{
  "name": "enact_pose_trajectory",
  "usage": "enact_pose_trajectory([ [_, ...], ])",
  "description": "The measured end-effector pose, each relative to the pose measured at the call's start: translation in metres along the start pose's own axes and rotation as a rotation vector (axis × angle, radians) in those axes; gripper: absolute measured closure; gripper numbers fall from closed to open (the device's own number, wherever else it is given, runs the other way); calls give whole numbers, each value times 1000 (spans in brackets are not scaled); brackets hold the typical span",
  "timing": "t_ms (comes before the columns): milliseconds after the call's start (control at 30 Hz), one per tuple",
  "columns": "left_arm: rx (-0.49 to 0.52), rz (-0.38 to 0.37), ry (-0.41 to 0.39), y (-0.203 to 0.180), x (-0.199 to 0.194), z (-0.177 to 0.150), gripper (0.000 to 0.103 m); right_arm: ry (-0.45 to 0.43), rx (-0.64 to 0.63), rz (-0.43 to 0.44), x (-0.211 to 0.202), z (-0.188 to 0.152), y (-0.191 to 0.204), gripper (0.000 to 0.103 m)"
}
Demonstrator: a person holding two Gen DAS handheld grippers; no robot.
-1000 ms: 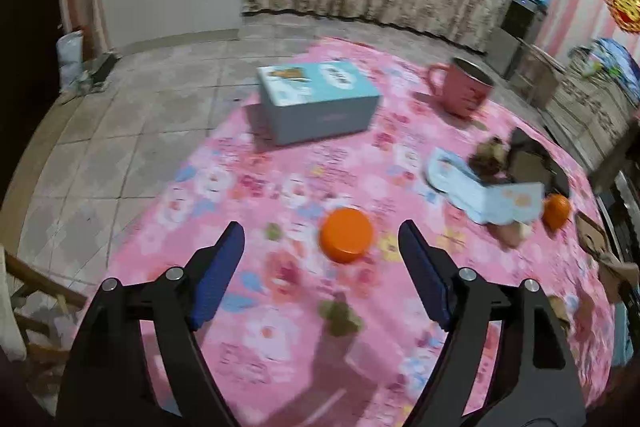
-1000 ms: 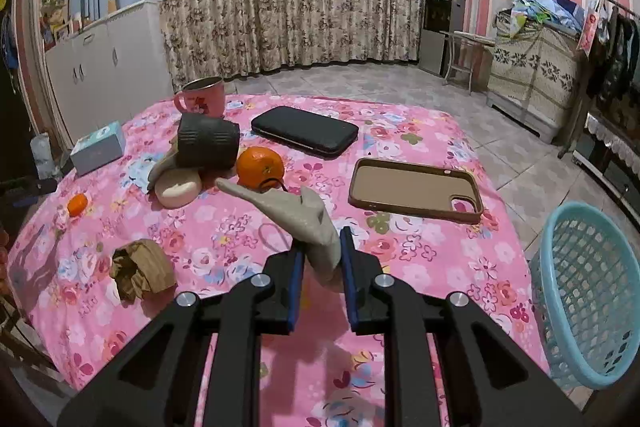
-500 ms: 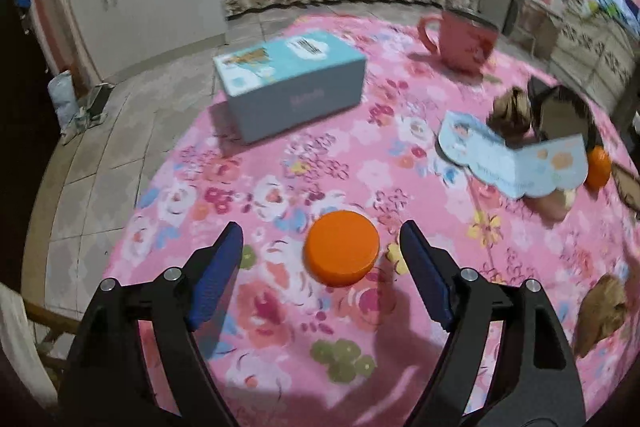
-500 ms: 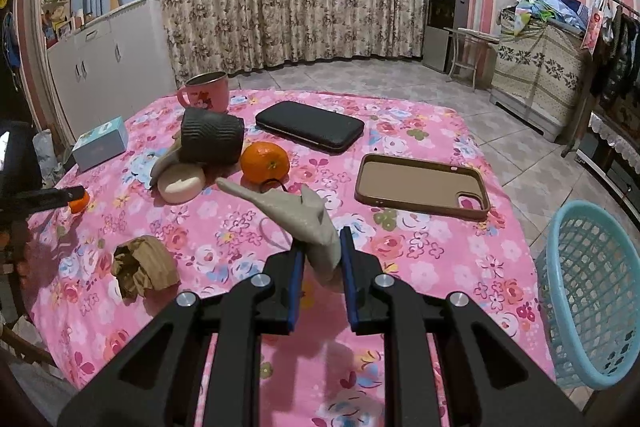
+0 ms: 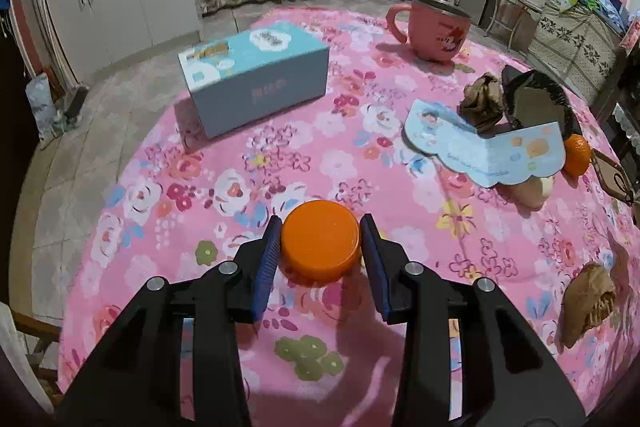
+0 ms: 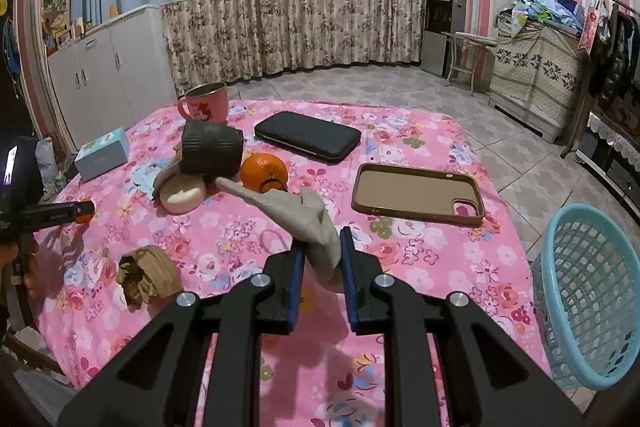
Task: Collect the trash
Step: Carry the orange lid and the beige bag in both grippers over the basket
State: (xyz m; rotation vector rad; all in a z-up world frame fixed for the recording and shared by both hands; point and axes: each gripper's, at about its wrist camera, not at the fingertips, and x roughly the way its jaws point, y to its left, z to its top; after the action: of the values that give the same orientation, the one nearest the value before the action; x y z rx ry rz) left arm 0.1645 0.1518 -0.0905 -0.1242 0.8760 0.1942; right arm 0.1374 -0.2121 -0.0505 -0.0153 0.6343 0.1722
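Orange bottle cap (image 5: 320, 241), lying on the pink floral tablecloth (image 5: 360, 131), is being clamped between the blue pads of the left gripper (image 5: 321, 233); crumpled grey paper scrap (image 6: 304, 223) is being gripped by the right gripper (image 6: 320, 247) above the table; turquoise basket (image 6: 592, 291) is standing beside the table edge; brown paper wad (image 6: 146, 273) is lying near the table's edge.

Smooth matt plastic forms the orange cap (image 5: 320, 241), crumpled brown paper the wads (image 6: 146, 273) (rough and creased), printed floral cloth the table cover (image 5: 360, 131), and openwork plastic the turquoise basket (image 6: 592, 291).
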Motion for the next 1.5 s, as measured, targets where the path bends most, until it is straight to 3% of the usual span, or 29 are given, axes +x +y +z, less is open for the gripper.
enact_pose_trajectory([
  [133, 53, 15, -92, -18, -32, -2, 64, -6, 39, 23, -7, -1, -7, 85],
  [300, 115, -30, -190, -54, -77, -5, 64, -36, 30, 3, -34, 3, -18, 85],
  [433, 181, -100, -275, -104, -116, -2, 64, -76, 3, -47, -64, 7, -33, 85],
  [633, 257, -241, -321, -188, -148, 1, 64, -123, 75, -146, -106, 5, -87, 85],
  [1033, 401, -432, -287, -353, -144, -30, 64, -122, 241, -334, -132, -27, -200, 85],
  [1500, 561, -557, -203, -478, -107, -73, 64, -88, 350, -420, -107, -59, -271, 85],
])
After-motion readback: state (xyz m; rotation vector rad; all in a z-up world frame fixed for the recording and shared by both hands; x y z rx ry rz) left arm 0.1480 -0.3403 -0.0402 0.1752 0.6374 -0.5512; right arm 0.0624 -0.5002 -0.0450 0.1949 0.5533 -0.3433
